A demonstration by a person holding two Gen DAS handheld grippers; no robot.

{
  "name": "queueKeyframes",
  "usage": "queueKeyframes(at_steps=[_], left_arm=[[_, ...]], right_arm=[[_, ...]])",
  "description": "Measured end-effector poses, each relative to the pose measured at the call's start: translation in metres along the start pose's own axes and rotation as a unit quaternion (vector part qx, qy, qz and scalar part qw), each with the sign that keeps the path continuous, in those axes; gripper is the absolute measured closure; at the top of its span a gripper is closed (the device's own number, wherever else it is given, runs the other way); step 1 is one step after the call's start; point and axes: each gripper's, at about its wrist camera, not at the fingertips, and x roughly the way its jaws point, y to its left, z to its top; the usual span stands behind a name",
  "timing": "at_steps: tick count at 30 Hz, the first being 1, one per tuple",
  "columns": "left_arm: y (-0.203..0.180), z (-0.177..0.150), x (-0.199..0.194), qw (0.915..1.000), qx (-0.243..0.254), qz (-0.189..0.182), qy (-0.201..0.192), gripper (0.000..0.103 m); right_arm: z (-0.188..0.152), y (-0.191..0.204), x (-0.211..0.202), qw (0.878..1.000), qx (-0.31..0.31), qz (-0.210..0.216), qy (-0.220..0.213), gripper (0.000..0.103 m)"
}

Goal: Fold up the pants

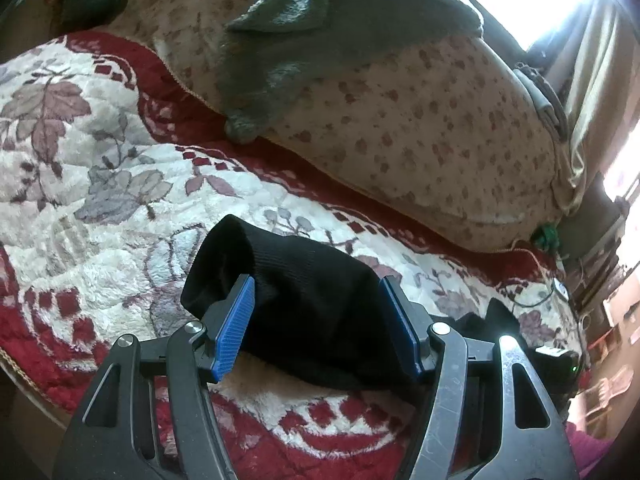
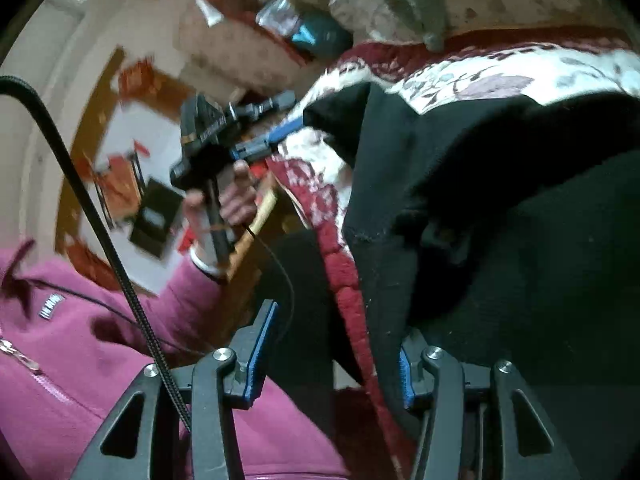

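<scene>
The right gripper [image 2: 338, 328] is seen half open at the near edge of the bed, nothing being pinched. A hem of the black pants [image 2: 500, 200] is draped over one pad only, and the other pad stands clear of it. The left gripper [image 1: 316, 284] is set wide around a bunched, ribbed leg end of the pants [image 1: 304, 264]. The cloth fills the gap and touches both blue pads, so it is judged to be held in a broad grip. The pants are spread along the near edge of the red and white floral blanket [image 1: 100, 160], partly hanging over that edge in the right wrist view.

The garment is judged to be light, soft and limp. It will sag and crease wherever it is unsupported, and the knit may drag on the plush blanket rather than slide. A firm pinch at the hem or waistband, through all layers, is advised for the free gripper.

Farther back, a spotted quilt [image 1: 400, 120] is heaped along the far edge, with a grey towel [image 1: 320, 20] laid over it.
</scene>
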Motion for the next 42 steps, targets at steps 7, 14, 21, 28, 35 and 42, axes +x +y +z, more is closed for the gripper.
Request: queueKeyframes(at_steps=[7, 14, 21, 28, 35, 42], left_arm=[[0.001, 0.000, -0.006, 1.0000, -0.004, 0.004, -0.002, 0.040], [0.011, -0.006, -0.010, 0.9998, 0.003, 0.020, 0.000, 0.040], [0.037, -0.017, -0.023, 0.9986, -0.041, 0.025, -0.023, 0.037], [0.052, -0.019, -0.004, 0.9967, -0.035, 0.074, -0.002, 0.037], [0.037, -0.016, 0.033, 0.9981, -0.003, 0.058, 0.020, 0.037], [0.013, 0.019, 0.064, 0.9993, 0.007, 0.007, 0.037, 0.046]], right_arm=[[0.006, 0.006, -0.036, 0.999, 0.020, -0.007, -0.027, 0.048], [-0.005, 0.013, -0.079, 0.997, 0.017, -0.063, -0.050, 0.047], [-0.037, -0.014, -0.148, 0.977, 0.103, -0.135, -0.130, 0.044], [-0.031, -0.045, -0.121, 0.976, 0.157, -0.079, -0.128, 0.047], [0.001, -0.036, -0.072, 0.988, 0.117, -0.003, -0.104, 0.059], [0.060, -0.060, -0.096, 0.964, 0.128, 0.050, -0.229, 0.060]])
